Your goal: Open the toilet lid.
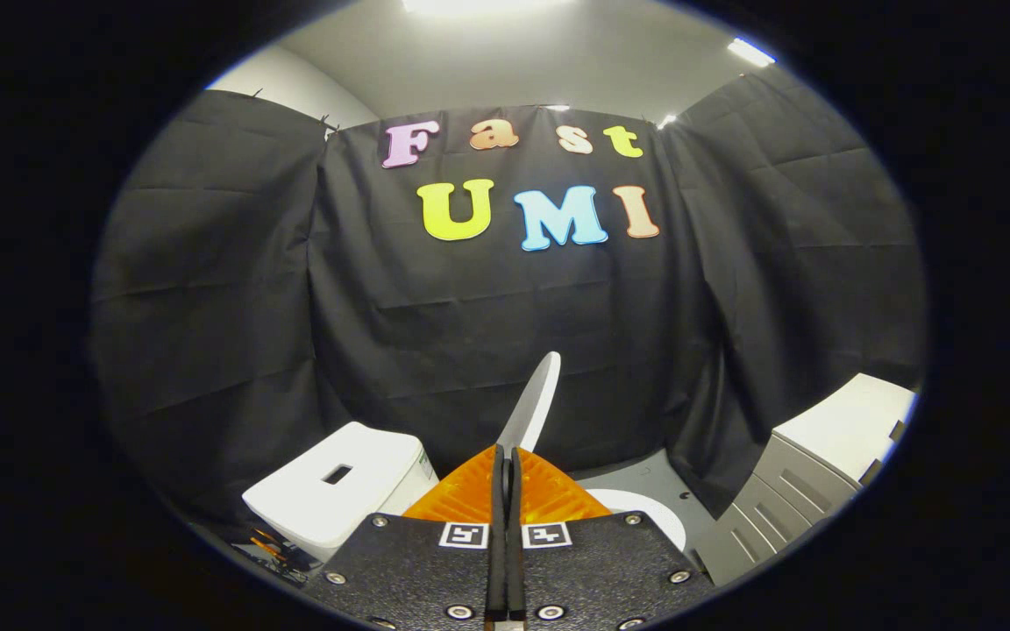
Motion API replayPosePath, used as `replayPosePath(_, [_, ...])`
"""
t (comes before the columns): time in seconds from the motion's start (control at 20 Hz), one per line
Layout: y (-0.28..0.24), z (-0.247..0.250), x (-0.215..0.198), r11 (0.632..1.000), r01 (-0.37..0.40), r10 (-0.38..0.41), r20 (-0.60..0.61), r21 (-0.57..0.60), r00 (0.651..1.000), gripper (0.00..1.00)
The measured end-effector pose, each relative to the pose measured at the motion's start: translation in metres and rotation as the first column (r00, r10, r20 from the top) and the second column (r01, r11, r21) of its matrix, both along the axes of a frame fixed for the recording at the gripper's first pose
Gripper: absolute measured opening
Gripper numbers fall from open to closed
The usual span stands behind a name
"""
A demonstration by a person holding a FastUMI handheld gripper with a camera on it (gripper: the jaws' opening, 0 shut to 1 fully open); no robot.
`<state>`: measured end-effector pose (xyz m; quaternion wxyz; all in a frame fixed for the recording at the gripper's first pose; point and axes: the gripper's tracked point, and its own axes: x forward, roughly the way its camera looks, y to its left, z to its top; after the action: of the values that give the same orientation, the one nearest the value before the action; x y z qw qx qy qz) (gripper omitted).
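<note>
The white toilet lid (533, 401) is raised and seen edge-on, a thin slanted blade rising just ahead of my fingers. Its lower rim runs down into the tips of my gripper (506, 452), whose two fingers are pressed together on it. To the left of the fingers stands the white cistern (338, 482) with a dark slot in its top. To the right of the fingers, a curved piece of the white toilet seat (645, 510) shows low down. The bowl is hidden behind the gripper body.
A grey drawer cabinet (790, 495) with a white top stands at the right, close to the toilet. Black cloth walls close in the booth on three sides. Grey floor (654, 478) lies between the toilet and the cabinet.
</note>
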<state>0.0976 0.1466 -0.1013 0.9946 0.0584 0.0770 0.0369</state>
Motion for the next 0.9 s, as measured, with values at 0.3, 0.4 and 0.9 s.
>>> replayPosePath(0.3, [0.028,0.014,0.004,0.998,-0.031,0.03,0.023,0.05,0.999,0.0])
replayPosePath(0.4, [0.039,0.019,0.006,0.996,-0.048,0.046,0.033,0.07,0.998,0.0])
replayPosePath(0.9, [0.099,0.031,0.012,0.993,-0.112,0.113,0.012,-0.043,0.994,0.0])
